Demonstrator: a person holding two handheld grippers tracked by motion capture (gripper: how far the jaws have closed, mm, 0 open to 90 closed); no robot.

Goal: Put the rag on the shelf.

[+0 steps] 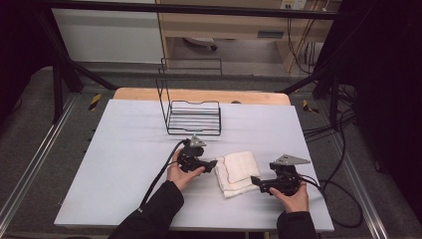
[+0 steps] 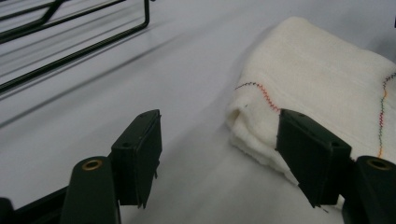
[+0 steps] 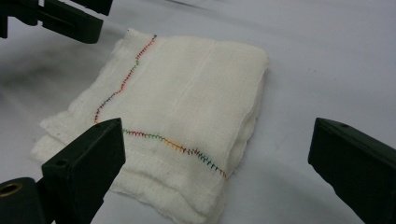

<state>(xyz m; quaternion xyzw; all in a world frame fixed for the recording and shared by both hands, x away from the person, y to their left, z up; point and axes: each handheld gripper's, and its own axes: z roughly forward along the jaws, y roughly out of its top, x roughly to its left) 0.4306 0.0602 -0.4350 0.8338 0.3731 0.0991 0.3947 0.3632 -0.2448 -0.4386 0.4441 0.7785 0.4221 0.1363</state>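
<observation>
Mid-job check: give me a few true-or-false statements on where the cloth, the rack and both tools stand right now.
1. The folded white cloth lies flat on the table between the two tools. True.
2. The cloth sits inside the black wire rack. False: the rack stands apart, farther back on the table, with nothing in it.
3. The right tool is clamped on the cloth. False: its jaws stand wide open, pointing at the cloth's near side.
4. The left tool has its jaws open at a corner of the cloth. True.
5. The cloth bears plain black stitching. False: the stitched line is multicoloured.
</observation>
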